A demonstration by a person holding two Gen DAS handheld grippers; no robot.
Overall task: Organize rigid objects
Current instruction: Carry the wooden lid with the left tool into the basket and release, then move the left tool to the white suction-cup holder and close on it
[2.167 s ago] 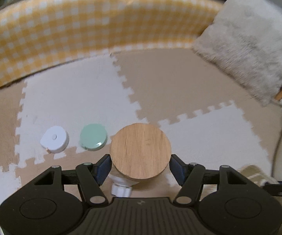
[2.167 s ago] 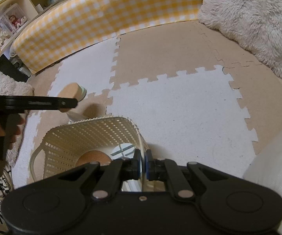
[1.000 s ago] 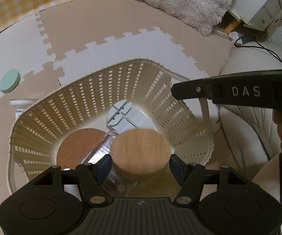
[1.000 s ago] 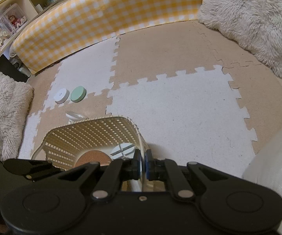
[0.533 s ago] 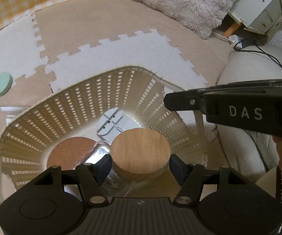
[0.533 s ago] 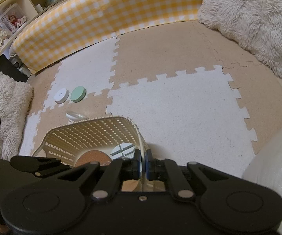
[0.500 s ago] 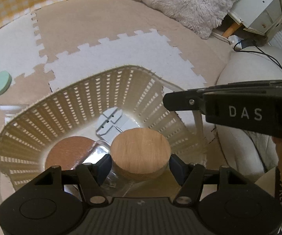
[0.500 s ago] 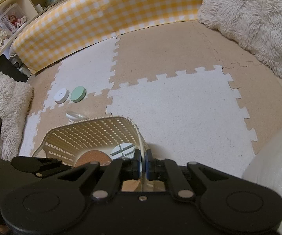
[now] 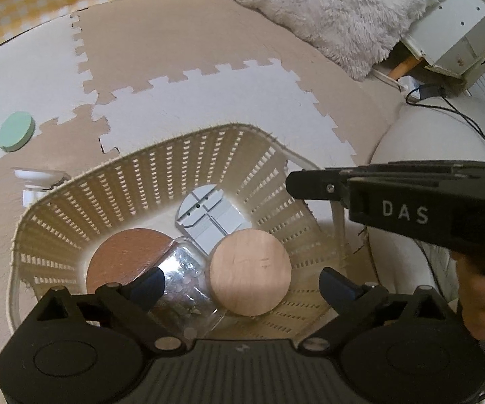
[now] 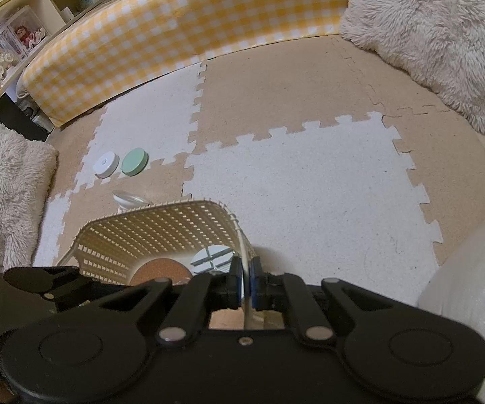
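Note:
A cream slotted basket [image 9: 135,188] sits on the foam mat. Inside it lie a jar with a light wooden lid [image 9: 250,272], a brown round lid [image 9: 124,256], a clear jar [image 9: 182,286] and a grey plastic piece [image 9: 209,215]. My left gripper [image 9: 242,282] is open above the basket, its fingers apart on either side of the wooden-lid jar and clear of it. My right gripper [image 10: 246,284] is shut on the basket's white handle [image 10: 245,262]. A green disc [image 10: 135,161], a white disc [image 10: 106,165] and a clear lid [image 10: 126,198] lie on the mat beyond the basket [image 10: 161,229].
A yellow checked cushion wall [image 10: 182,30] runs along the back. Fluffy white pillows lie at the right [image 10: 437,33] and left [image 10: 3,175]. A white beanbag [image 10: 471,289] is at the right. Shelves with toys [image 10: 7,43] stand at the far left.
My left gripper carried the wooden-lid jar from the mat to over the basket, then opened. The jar now rests in the basket, free of the fingers. The right gripper has not moved.

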